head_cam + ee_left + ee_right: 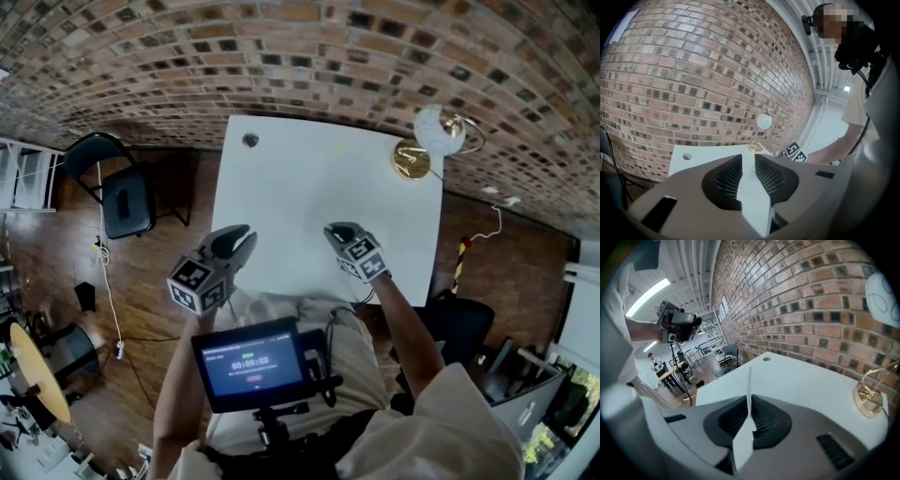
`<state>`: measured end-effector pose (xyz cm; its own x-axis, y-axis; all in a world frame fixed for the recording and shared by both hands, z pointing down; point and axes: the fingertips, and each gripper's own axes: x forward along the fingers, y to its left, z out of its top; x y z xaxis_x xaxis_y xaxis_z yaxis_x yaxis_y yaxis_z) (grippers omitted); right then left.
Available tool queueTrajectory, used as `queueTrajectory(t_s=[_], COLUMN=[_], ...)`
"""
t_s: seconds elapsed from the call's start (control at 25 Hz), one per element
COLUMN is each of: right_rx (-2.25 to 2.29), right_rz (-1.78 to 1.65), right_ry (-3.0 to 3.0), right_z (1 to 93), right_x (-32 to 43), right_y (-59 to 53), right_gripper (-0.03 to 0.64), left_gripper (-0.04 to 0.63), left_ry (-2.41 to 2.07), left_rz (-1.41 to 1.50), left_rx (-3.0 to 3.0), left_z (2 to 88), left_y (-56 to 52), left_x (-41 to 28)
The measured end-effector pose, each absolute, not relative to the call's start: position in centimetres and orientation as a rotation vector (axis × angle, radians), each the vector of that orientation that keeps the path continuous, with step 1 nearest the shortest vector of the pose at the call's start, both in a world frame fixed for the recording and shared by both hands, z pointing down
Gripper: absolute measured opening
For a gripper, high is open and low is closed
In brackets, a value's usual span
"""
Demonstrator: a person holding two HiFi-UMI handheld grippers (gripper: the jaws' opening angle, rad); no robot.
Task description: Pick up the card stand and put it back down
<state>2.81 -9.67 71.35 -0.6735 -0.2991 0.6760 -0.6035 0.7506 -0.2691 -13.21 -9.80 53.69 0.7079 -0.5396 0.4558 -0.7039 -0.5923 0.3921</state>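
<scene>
The card stand (412,159) stands on the table (300,187), well apart from my parted, empty left tool (239,240) and closed, empty right tool (337,231), so I judge no lift under way.

Soft, even indoor light; white bench (309,187) nearly blown out. A strip lamp (647,295) glares in right gripper view. Fisheye bends brick wall (281,47); corners vignette black. Close-up left gripper (748,155) slightly soft.

a white table (309,187) carries a gold-based card stand (412,159) at its far right corner, and has a small round grommet (249,140) at its far left.
</scene>
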Motion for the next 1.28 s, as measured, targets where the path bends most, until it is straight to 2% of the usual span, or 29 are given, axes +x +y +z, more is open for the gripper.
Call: queueTrajectory(t_s=[0.72,1.28], right_rx=[0.690,0.697], right_rz=[0.444,0.357], right_ry=[-2.504,-2.701], right_z=[54.1,41.5], right_x=[5.2,5.6], right_y=[-13.2,-14.0], right_gripper=[0.031,0.031], left_gripper=[0.085,0.084], left_ry=[-0.895,-0.899], left_rz=[0.257,-0.050], left_rx=[2.503,2.410], left_z=[46.8,40.0], left_y=[-10.8,-13.5], left_x=[-10.1,-9.8])
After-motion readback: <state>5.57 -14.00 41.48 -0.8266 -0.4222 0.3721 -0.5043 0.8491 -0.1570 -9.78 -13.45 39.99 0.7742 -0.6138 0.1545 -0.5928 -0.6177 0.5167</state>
